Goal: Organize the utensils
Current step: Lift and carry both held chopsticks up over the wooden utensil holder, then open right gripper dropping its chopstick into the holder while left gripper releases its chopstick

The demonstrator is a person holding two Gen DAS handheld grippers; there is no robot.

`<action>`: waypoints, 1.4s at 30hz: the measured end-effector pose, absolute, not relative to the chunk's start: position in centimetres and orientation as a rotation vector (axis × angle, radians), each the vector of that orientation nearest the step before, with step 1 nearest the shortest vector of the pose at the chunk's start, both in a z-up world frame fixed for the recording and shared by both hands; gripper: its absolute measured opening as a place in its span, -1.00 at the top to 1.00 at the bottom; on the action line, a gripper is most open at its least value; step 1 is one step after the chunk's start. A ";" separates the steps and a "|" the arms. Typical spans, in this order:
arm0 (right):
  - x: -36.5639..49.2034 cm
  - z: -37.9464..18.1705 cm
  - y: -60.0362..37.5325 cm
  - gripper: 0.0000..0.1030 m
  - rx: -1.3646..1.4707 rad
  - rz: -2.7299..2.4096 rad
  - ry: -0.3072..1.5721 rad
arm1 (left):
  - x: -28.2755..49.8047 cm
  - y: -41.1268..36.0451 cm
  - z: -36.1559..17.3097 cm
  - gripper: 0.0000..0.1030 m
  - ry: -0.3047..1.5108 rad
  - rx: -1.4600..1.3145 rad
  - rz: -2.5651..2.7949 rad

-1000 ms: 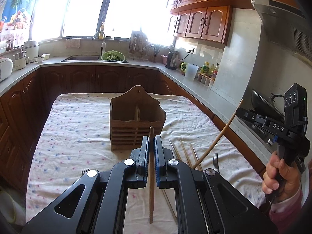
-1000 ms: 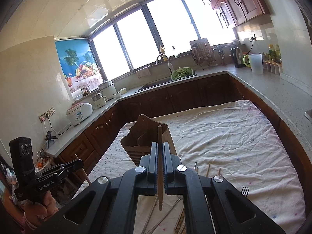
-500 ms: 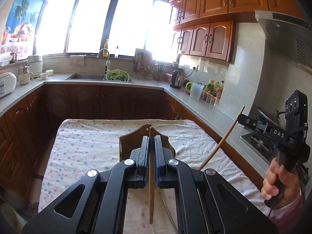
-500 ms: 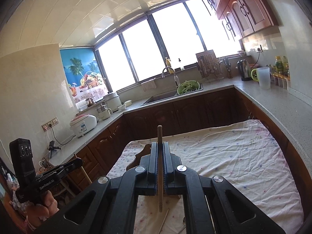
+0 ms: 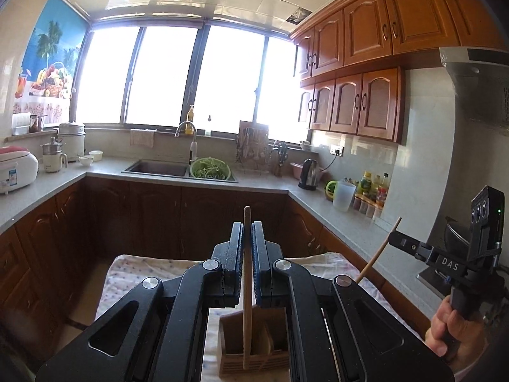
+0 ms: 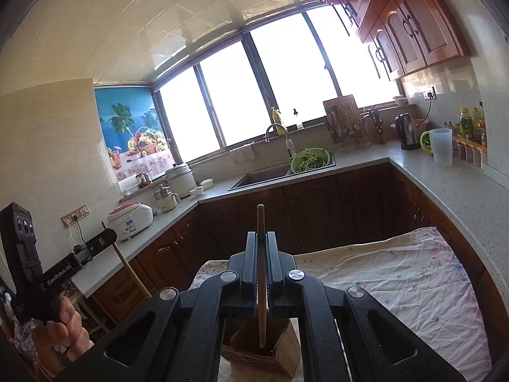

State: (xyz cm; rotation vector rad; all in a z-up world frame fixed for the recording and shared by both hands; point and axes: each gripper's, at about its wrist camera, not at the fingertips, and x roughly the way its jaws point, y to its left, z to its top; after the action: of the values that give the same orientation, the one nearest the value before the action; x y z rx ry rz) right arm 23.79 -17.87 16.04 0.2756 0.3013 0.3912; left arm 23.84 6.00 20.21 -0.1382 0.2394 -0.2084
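My left gripper (image 5: pixel 246 226) is shut on a wooden chopstick (image 5: pixel 247 286) that stands upright between its pads. The chopstick's lower end hangs over the wooden utensil holder (image 5: pixel 232 343) directly below, on the flowered tablecloth (image 5: pixel 133 273). My right gripper (image 6: pixel 261 236) is shut on a second chopstick (image 6: pixel 261 286), whose tip points down over the same holder (image 6: pixel 280 353). I cannot tell whether either tip is inside a compartment. Each view catches the other gripper from the side: the right gripper (image 5: pixel 396 237) with its slanted chopstick (image 5: pixel 377 253), and the left gripper (image 6: pixel 109 234) with its chopstick (image 6: pixel 127 265).
A grey counter (image 5: pixel 350 222) wraps around the table, with dark cabinets beneath. On it are a sink (image 5: pixel 156 168), a green colander (image 5: pixel 210 168), a kettle (image 5: pixel 309 174), a clear jug (image 5: pixel 343 195) and a rice cooker (image 6: pixel 130 219). The cloth-covered tabletop (image 6: pixel 397 280) stretches to the right.
Both grippers rose and moved forward with their chopsticks. The holder went from ahead of the jaws to beneath them. The loose chopsticks and forks on the cloth dropped out of view.
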 end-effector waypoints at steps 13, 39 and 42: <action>28.0 10.7 -17.4 0.92 0.341 0.375 0.385 | 28.2 6.5 14.2 0.92 0.259 -0.222 -0.104; 30.1 6.7 -16.6 0.92 0.350 0.340 0.457 | 30.6 6.2 8.8 0.89 0.379 -0.237 -0.069; 30.2 6.7 -16.7 0.91 0.351 0.332 0.463 | 30.6 6.3 8.8 0.89 0.390 -0.242 -0.067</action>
State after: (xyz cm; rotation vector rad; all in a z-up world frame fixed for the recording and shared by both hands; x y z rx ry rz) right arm 30.22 -16.68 6.66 0.3510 0.4629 0.3316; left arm 30.64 6.34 8.83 -0.2424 0.3897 -0.0671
